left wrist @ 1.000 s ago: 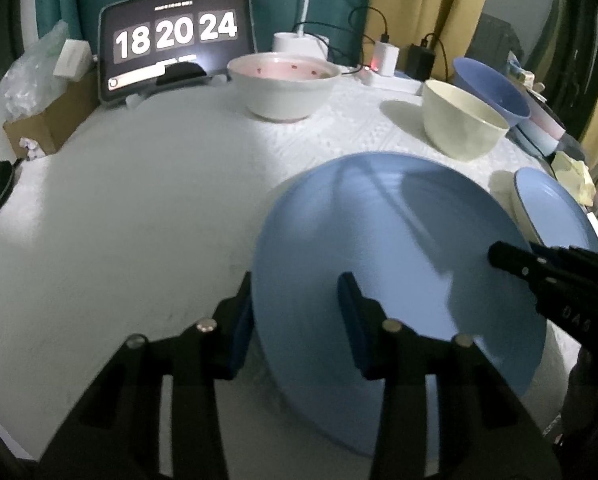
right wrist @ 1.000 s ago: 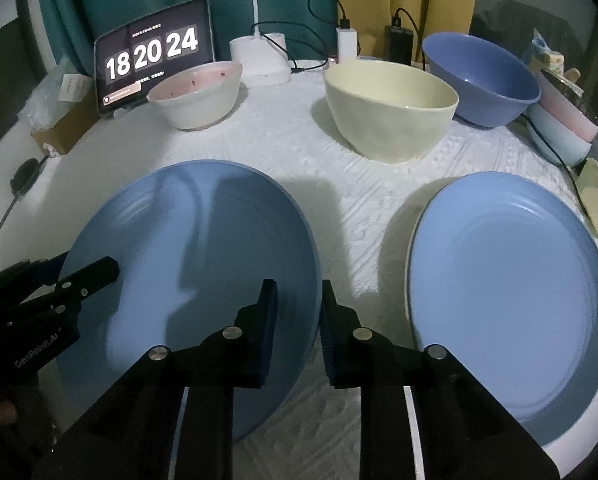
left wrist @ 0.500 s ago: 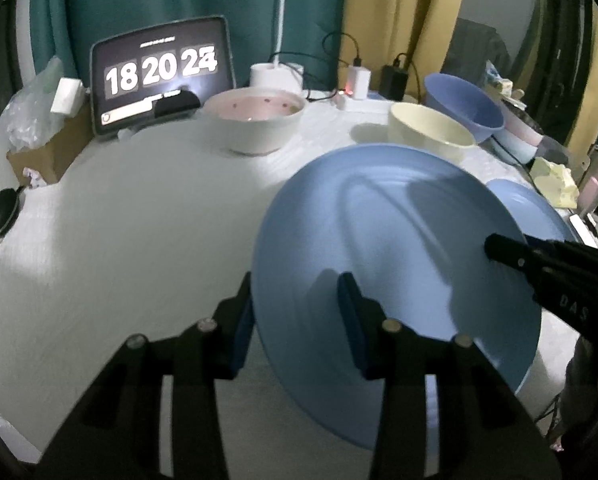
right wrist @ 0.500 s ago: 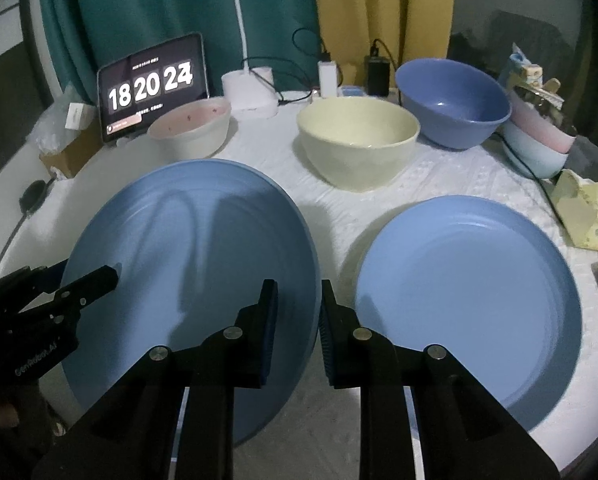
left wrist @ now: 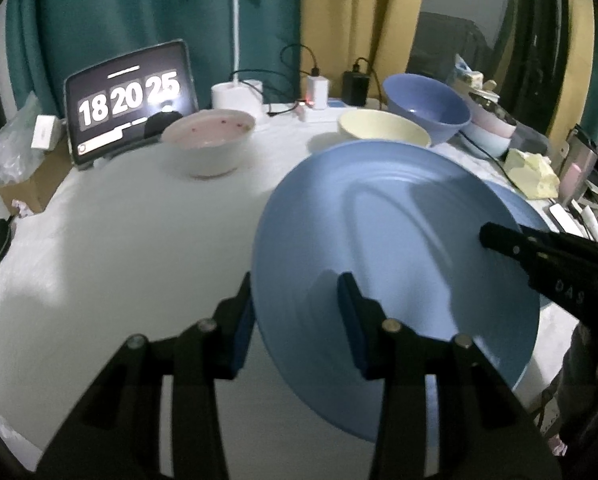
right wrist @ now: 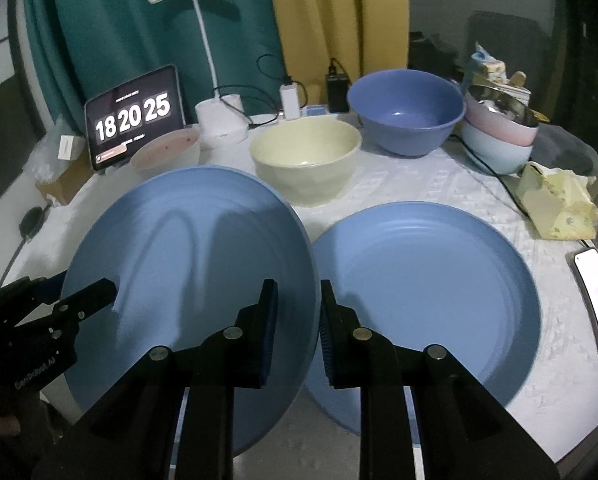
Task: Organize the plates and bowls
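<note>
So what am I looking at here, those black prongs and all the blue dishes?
There is no robot: a person holds a two-fingered tool in each hand, with a wide-angle camera on each looking along its fingers. One picture comes from the left gripper, the other from the right gripper. Both grip one blue plate by opposite edges, tilted above the white table. A second blue plate lies flat beside it. Further back stand a pinkish bowl, a cream bowl, a blue bowl, stacked pale bowls, a clock screen and a lamp.
</note>
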